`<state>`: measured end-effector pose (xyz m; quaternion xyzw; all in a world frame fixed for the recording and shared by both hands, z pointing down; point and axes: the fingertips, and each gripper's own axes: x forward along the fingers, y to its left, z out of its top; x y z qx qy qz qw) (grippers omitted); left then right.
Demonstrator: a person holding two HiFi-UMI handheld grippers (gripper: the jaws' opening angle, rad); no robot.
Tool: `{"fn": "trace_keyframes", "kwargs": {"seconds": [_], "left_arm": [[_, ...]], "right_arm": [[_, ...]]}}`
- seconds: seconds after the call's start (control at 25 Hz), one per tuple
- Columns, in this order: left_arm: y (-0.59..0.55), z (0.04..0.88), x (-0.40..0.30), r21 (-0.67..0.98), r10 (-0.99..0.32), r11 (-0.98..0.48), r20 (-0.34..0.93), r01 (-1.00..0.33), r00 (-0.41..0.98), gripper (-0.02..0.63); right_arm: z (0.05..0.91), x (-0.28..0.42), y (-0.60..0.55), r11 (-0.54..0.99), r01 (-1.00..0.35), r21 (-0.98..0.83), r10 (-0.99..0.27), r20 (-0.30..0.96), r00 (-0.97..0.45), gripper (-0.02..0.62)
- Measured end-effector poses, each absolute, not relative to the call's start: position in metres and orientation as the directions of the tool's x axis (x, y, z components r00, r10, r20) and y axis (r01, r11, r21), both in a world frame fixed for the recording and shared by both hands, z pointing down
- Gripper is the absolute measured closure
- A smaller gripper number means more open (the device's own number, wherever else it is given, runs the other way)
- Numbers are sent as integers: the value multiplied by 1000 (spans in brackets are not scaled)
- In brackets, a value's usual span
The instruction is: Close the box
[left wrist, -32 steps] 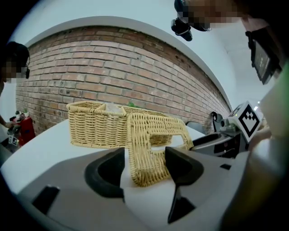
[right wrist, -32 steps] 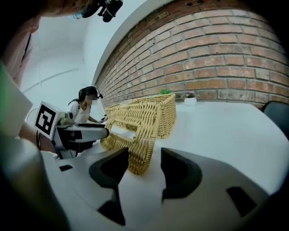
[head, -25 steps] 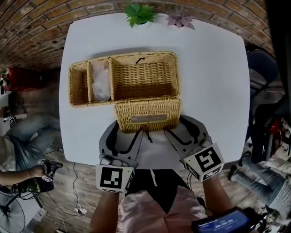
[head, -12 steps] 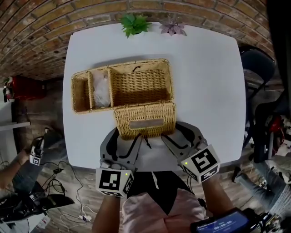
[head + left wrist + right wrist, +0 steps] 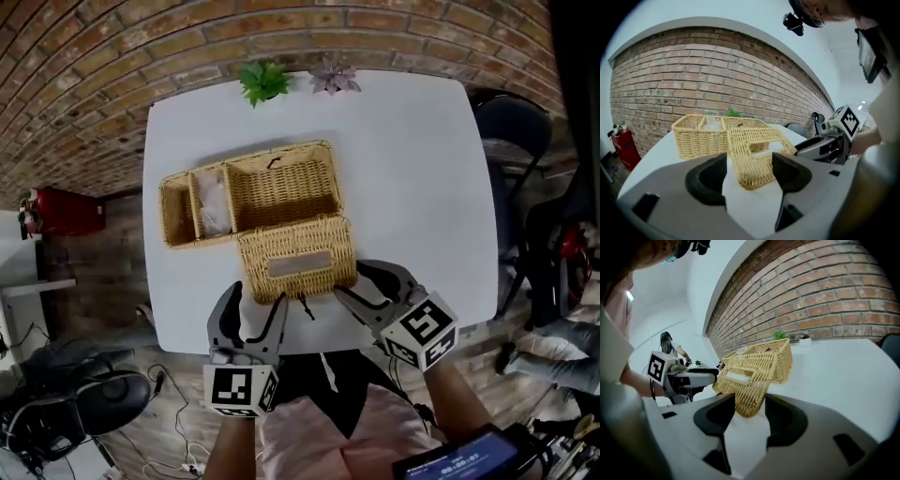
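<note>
Left gripper [image 5: 255, 302] and right gripper [image 5: 352, 281] — its jaws having just been closing — are clamping the near corners of the lid [image 5: 298, 261], the box [image 5: 281, 192] sitting centrally on the table [image 5: 412, 159]; both should be rising level, swinging it far without twisting.

Left gripper [image 5: 255, 302] jaws clamped on lid [image 5: 296, 262] corner, right gripper [image 5: 350, 279] jaws just closing onto the other, both angled downward
</note>
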<state>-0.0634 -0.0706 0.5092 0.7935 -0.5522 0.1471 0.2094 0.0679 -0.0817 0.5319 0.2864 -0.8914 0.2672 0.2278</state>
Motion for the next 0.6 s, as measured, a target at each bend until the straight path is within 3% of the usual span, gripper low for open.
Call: {"fn": "trace_keyframes", "kwargs": {"seconds": [0.6], "left_arm": [[-72,439,-65,12,-858,-356,393,-935,331,284]], "right_arm": [[498,68,-82,580,-547,-604,-315,453,-834,405]]}}
